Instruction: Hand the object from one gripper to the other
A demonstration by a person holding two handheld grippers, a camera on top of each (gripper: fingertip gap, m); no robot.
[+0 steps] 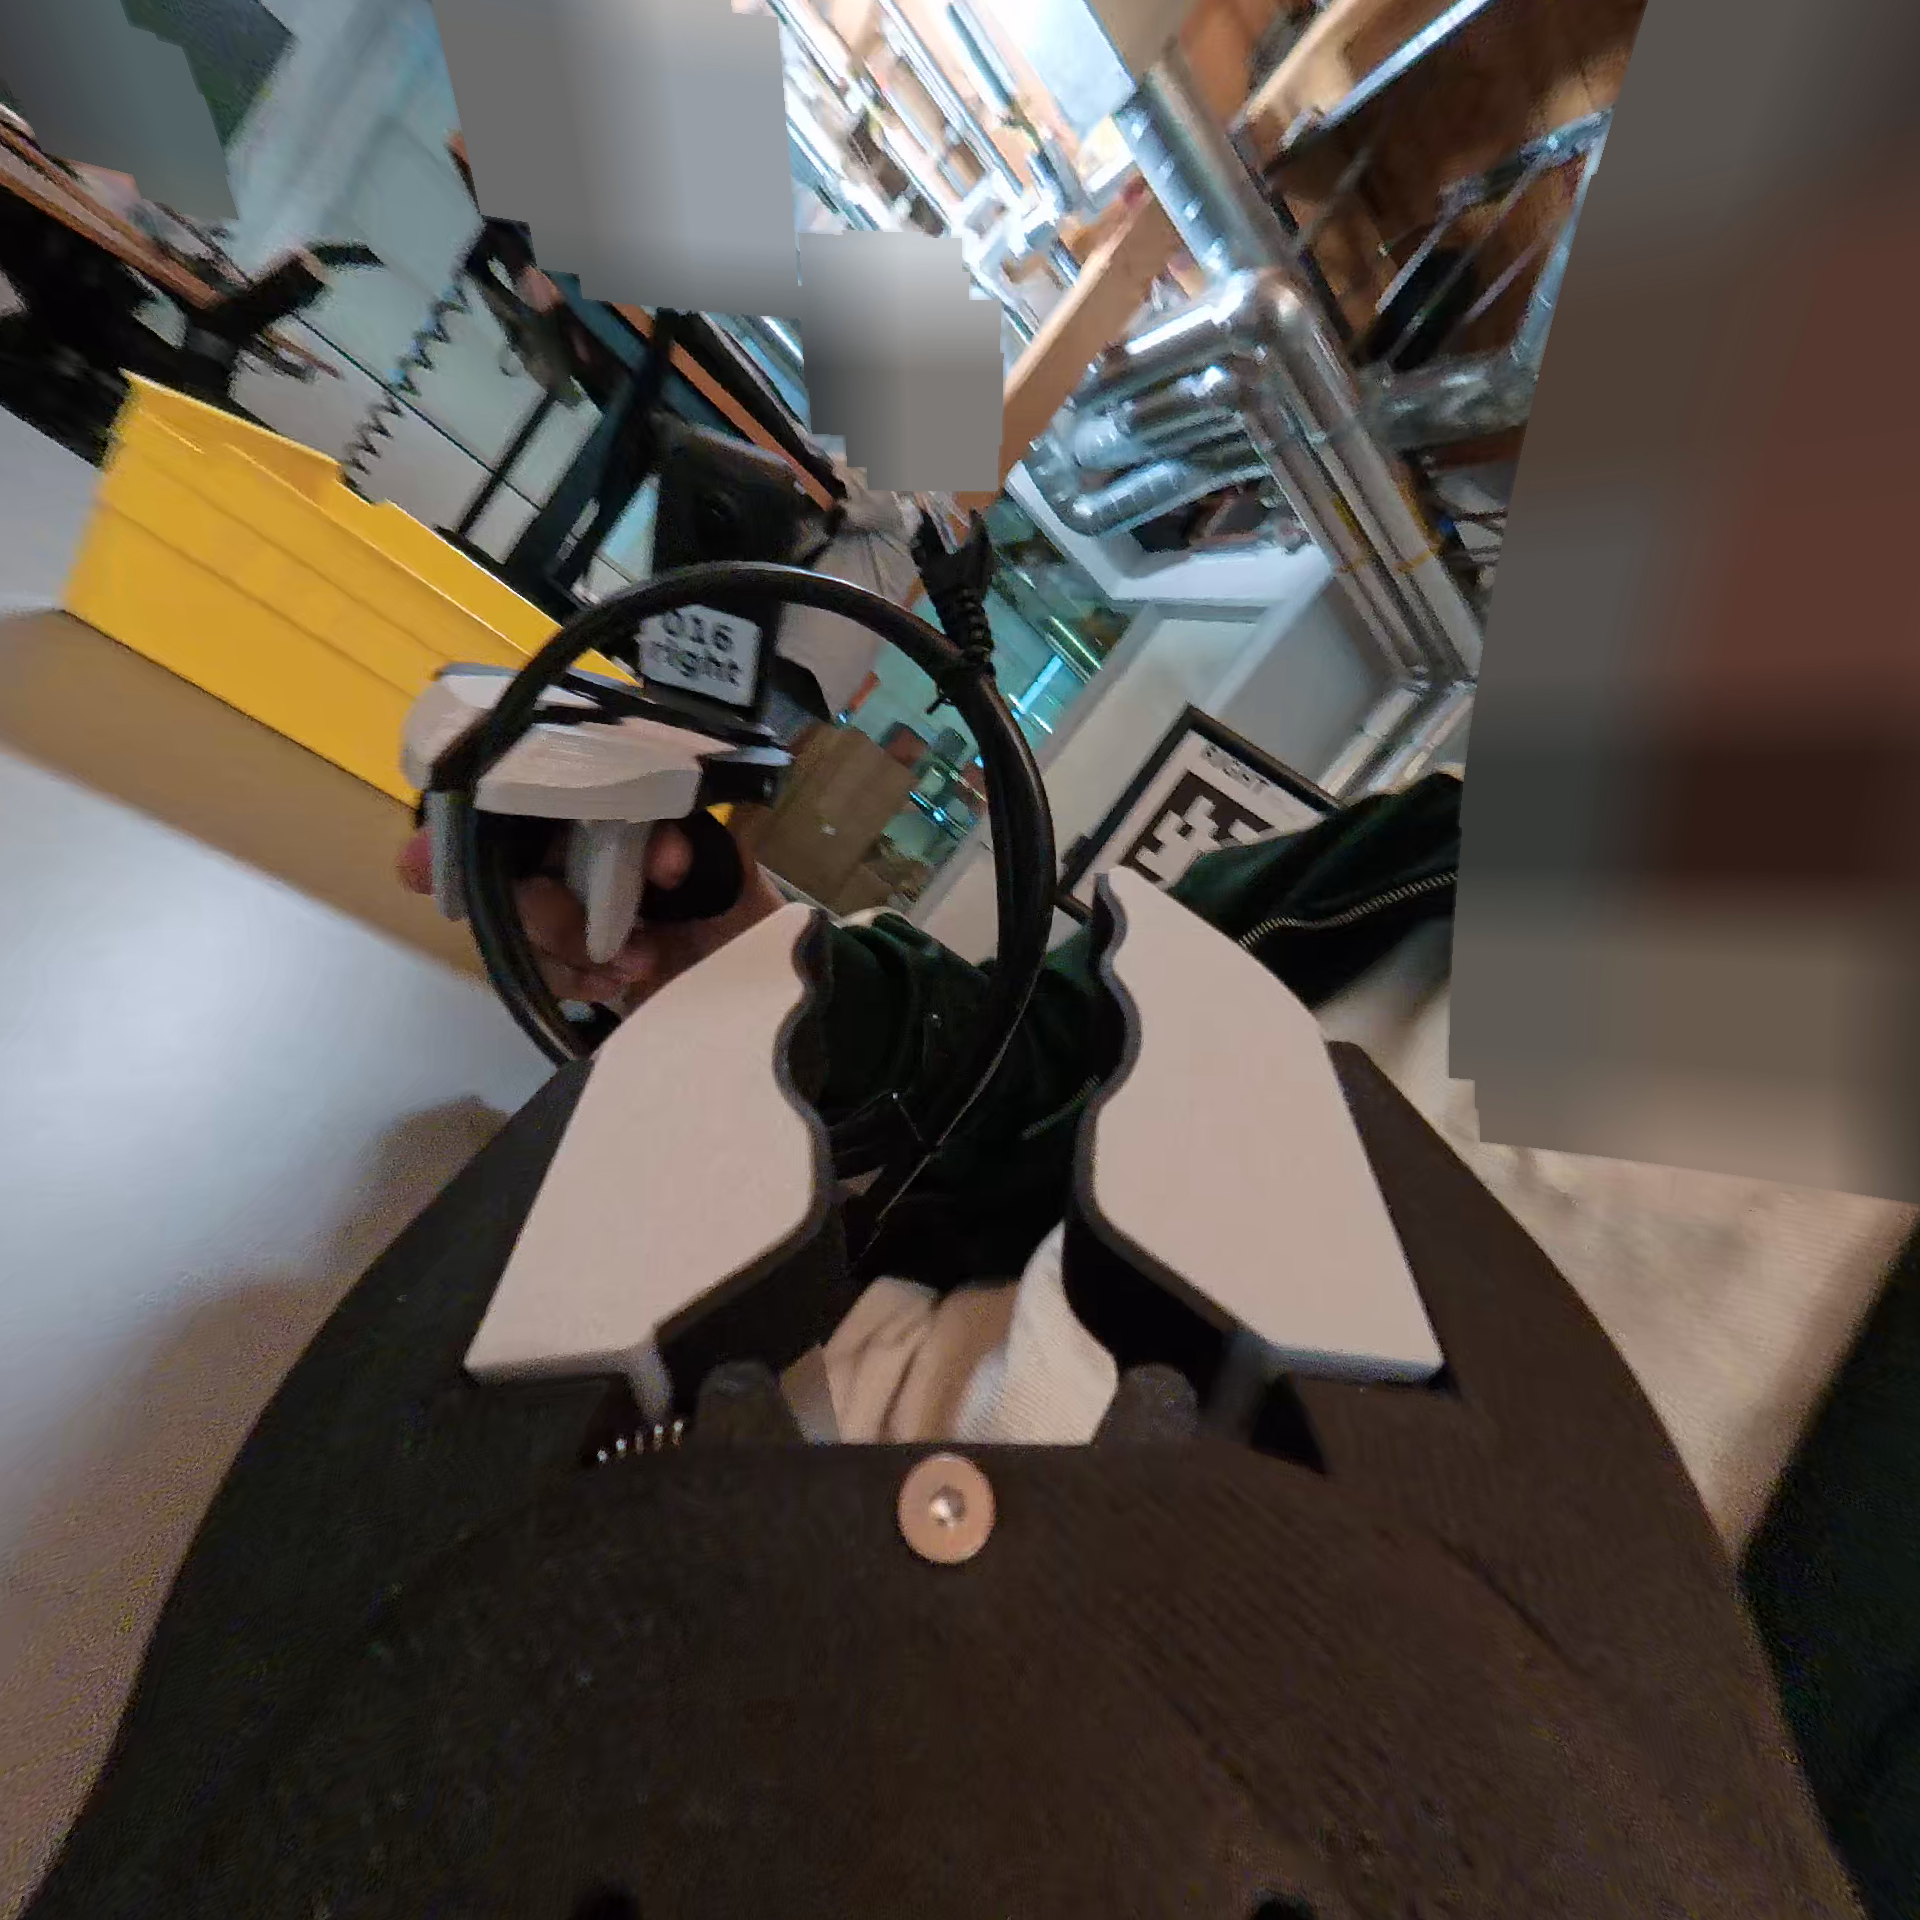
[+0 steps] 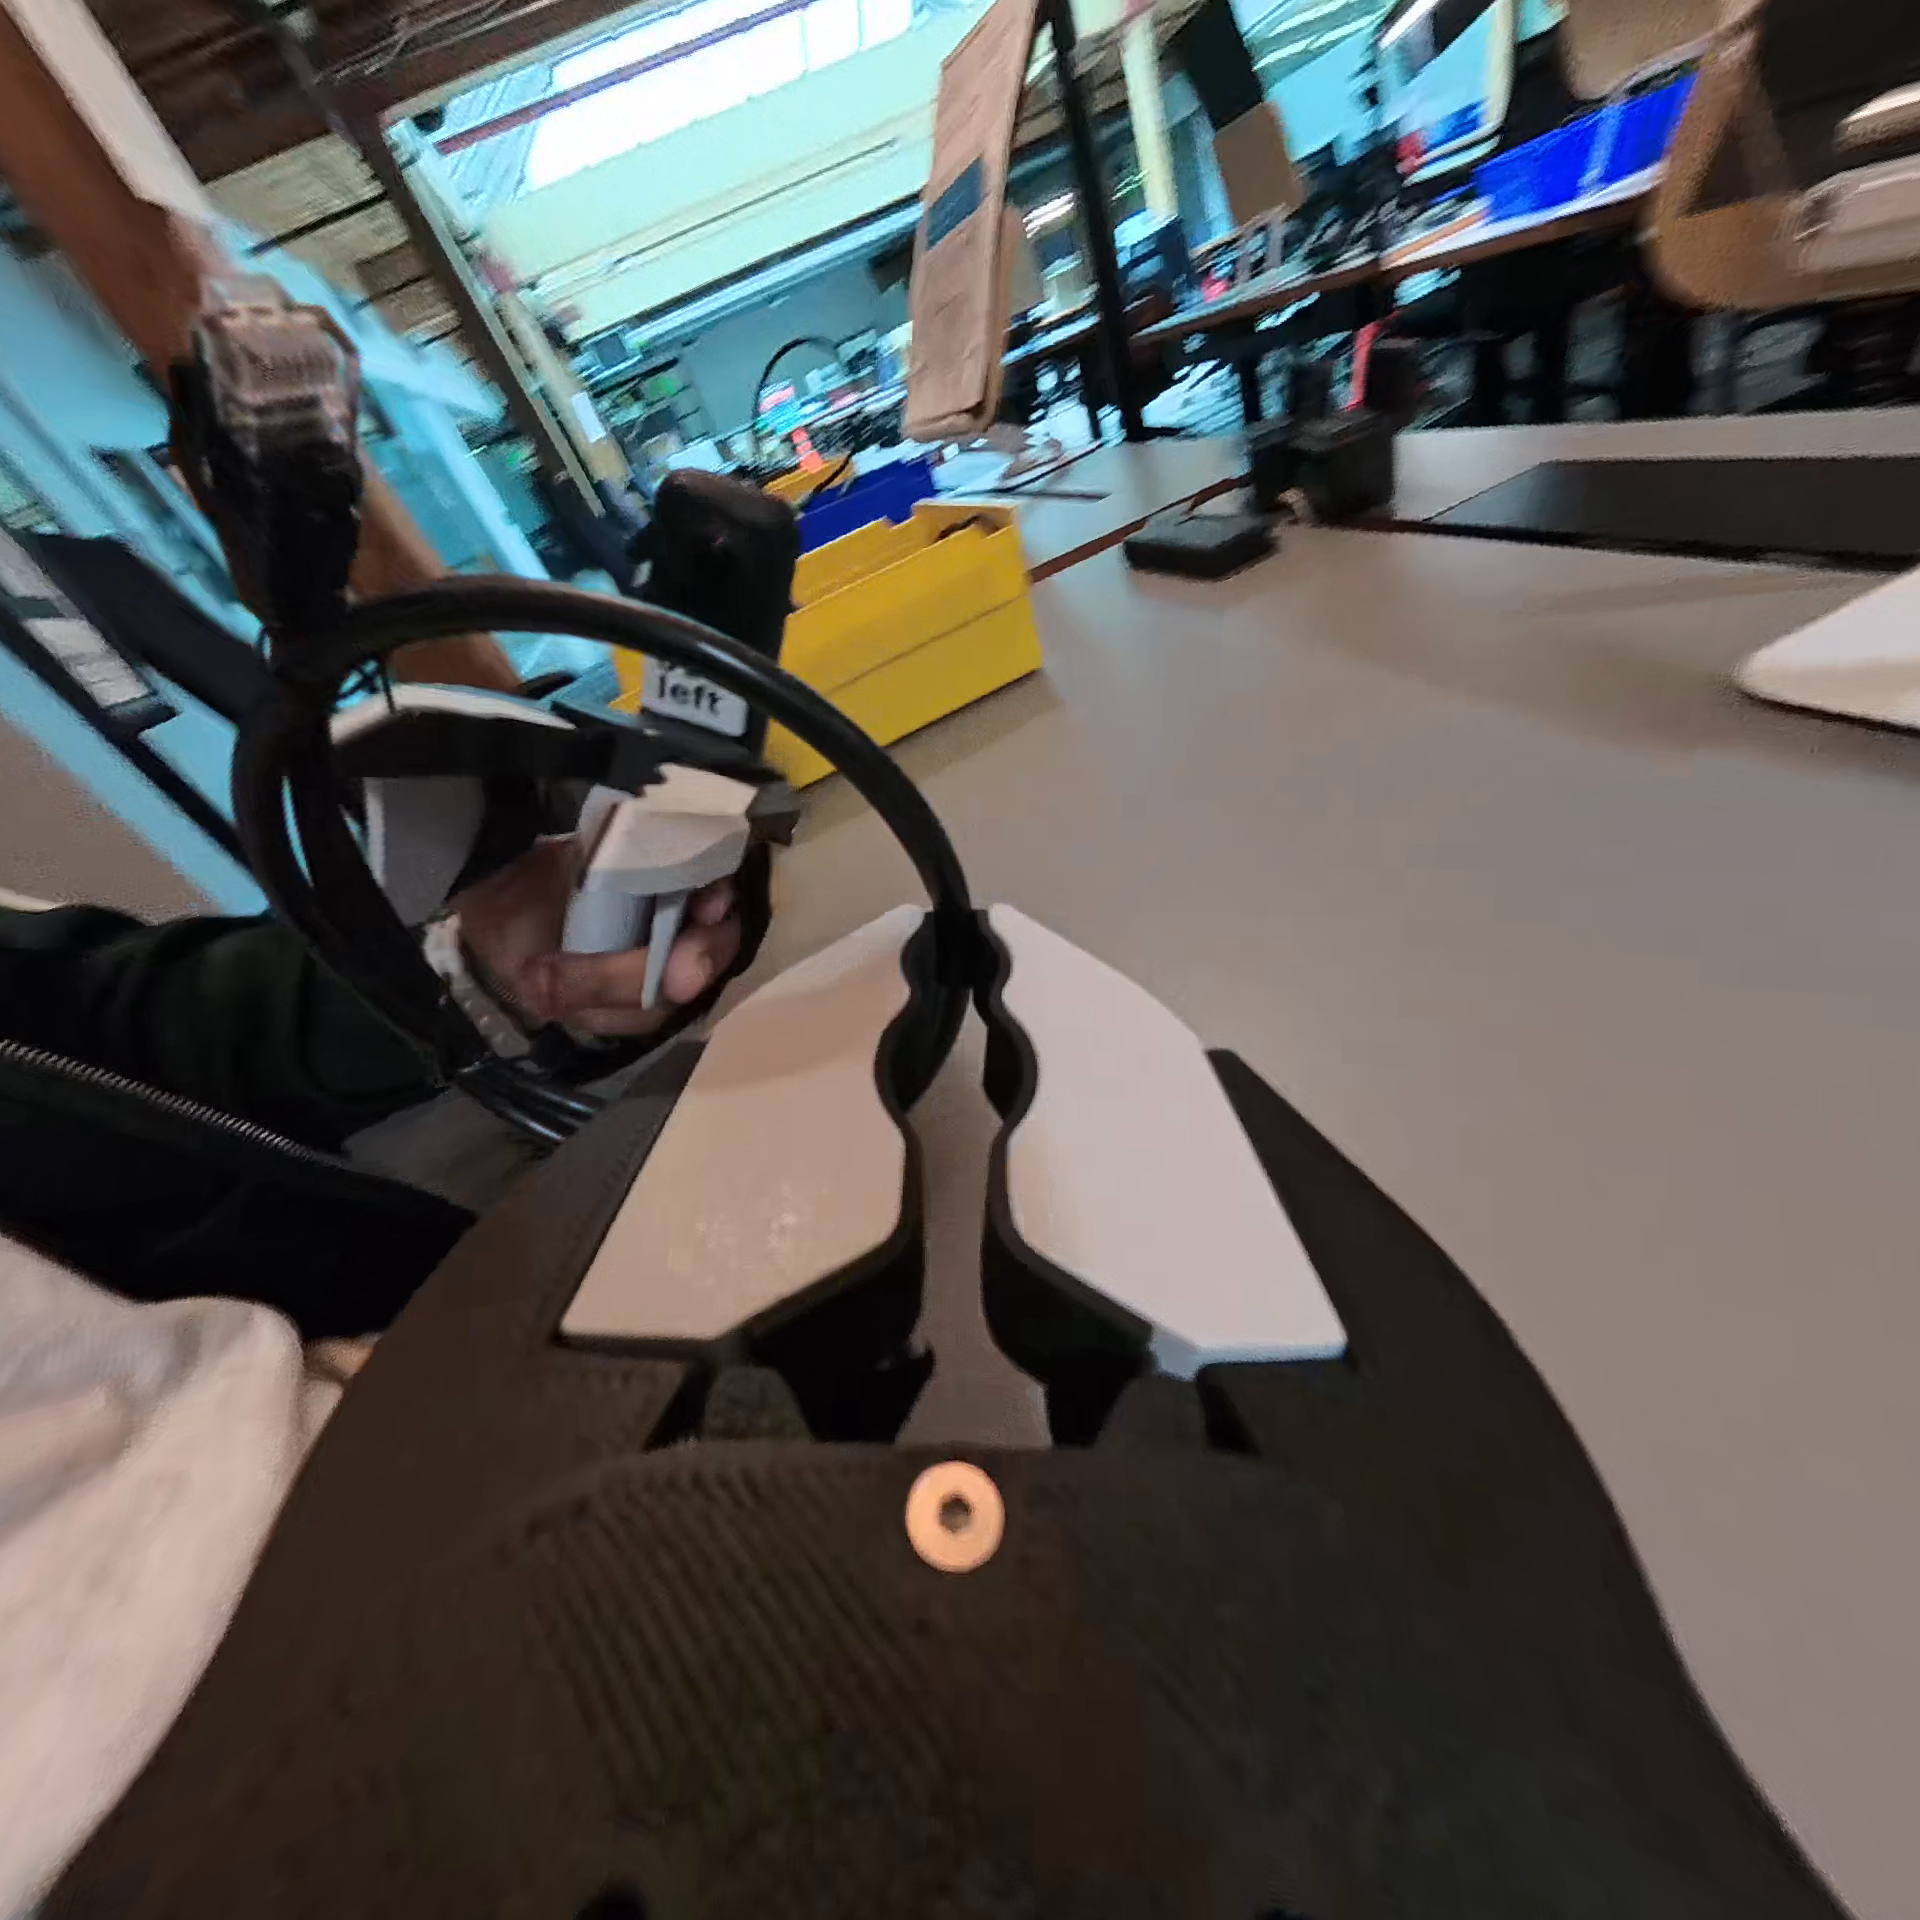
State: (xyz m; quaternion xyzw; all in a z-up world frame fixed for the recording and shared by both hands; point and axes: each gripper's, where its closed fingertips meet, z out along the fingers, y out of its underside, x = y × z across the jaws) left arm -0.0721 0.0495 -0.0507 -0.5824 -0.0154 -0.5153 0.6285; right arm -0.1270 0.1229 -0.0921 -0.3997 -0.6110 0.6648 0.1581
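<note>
Right wrist view shows the right gripper (image 2: 954, 940) with its white fingers (image 2: 1122, 1122) pressed onto a coiled black cable (image 2: 665, 649), pinching one strand at the very tips. From that pinch the cable arcs up and to the left, where its bundled loops and a plug end (image 2: 275, 416) rise above the other gripper. Behind the cable, the left gripper (image 2: 582, 748) is held by a hand (image 2: 592, 977) wrapped around its grey trigger. A stack of yellow bins (image 2: 914, 613) sits on the grey table (image 2: 1455, 883), beyond the cable's arc.

Left wrist view shows the left gripper (image 1: 961, 914) with its fingers spread wide apart and nothing between them; only a dark sleeve (image 1: 914, 1049) lies behind the gap. The cable (image 1: 1023, 821) hangs as a round loop just ahead of those fingertips, its upper left side clamped in the right gripper (image 1: 457, 748), which a hand (image 1: 561, 925) holds. Left of the cable, the yellow bins (image 1: 239, 582) rest on the table (image 1: 156, 987).
</note>
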